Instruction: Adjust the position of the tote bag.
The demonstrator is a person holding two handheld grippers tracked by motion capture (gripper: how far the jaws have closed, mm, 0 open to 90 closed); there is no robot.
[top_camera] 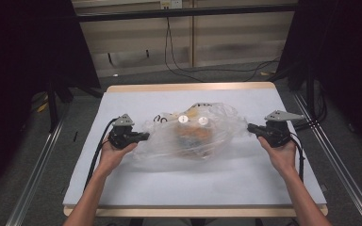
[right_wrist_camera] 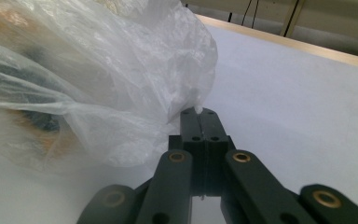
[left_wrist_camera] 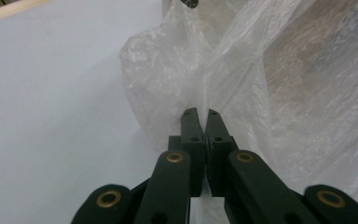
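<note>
— Plastic bag (top_camera: 193, 134), clear and crumpled: where is it found?

— It is seen lying on the middle of the white bench (top_camera: 193, 183), stretched between both tongs.

— What can be made out inside it?

— Two small round white caps (top_camera: 183, 119) are seen near the top, and orange-brown and dark shapes (top_camera: 195, 135) lie below them. What these are cannot be told, as they are blurred by the creased film. In the right gripper view the same contents (right_wrist_camera: 37, 121) are reduced to smears of orange and dark.

— How is the bag held?

— The left tongs (top_camera: 144, 136) are clamped on a fold of film at the bag's left end; in the left gripper view the film (left_wrist_camera: 204, 93) is pinched between the jaws. The right tongs (top_camera: 250, 127) are clamped on the right end, a white tuft (right_wrist_camera: 197, 109) being caught at the tips.

— And further out?

— Cables (top_camera: 179, 66) are seen on the floor beyond the bench.
</note>
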